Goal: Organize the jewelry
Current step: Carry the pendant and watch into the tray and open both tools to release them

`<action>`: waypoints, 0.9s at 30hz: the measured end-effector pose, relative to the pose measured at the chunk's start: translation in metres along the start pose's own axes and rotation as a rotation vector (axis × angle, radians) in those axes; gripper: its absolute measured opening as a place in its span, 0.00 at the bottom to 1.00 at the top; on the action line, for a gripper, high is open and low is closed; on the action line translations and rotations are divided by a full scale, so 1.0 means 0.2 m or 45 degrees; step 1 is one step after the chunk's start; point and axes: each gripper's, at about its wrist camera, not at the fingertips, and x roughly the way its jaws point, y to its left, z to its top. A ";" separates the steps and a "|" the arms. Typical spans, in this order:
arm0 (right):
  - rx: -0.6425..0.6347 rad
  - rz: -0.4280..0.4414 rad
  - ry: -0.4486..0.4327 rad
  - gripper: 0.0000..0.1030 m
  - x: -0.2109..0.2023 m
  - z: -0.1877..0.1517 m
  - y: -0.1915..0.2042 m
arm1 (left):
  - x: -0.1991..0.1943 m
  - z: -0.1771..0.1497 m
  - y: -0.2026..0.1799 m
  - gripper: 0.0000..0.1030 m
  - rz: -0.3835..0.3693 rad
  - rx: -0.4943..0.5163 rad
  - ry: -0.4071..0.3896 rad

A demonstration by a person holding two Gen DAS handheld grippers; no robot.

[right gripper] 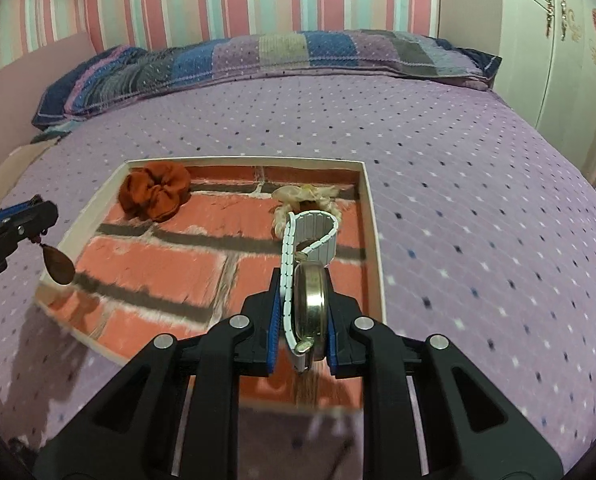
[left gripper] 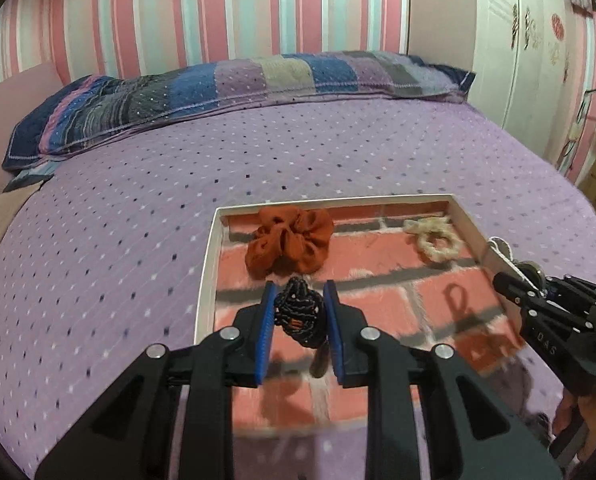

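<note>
**Both grippers loaded over the tray — placement pending**

The left gripper (left gripper: 299, 312) is clamped on a bunched black beaded necklace (left gripper: 298, 314), with a brown teardrop pendant (right gripper: 59, 266) dangling below it in the right wrist view. The right gripper (right gripper: 300, 312) is clamped on a gold-cased wristwatch (right gripper: 310, 304), whose white link band (right gripper: 314, 232) loops forward of the jaws.

Judgement on the step in hand: each piece should be lowered until it rests on the tray floor before the jaws part. The necklace suits the bare near-left area; the watch suits the near-right area. The pendant hangs at the tray's left rim and should clear it first.

Container: a shallow white-rimmed tray (left gripper: 207, 264) with a brick-pattern floor lies on the purple bedspread (left gripper: 117, 208). It holds a rust-orange scrunchie (left gripper: 289, 244) at far left and a cream scrunchie (left gripper: 432, 238) at far right — well apart. The near half is bare.
</note>
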 end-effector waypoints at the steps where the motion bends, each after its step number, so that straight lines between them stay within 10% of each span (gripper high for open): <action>1: 0.007 -0.005 0.016 0.18 0.05 0.01 0.00 | 0.05 0.01 0.00 0.24 0.011 0.004 0.008; 27: 0.025 -0.065 0.227 0.29 0.44 0.15 -0.05 | 0.57 -0.04 0.19 0.25 0.195 -0.100 0.285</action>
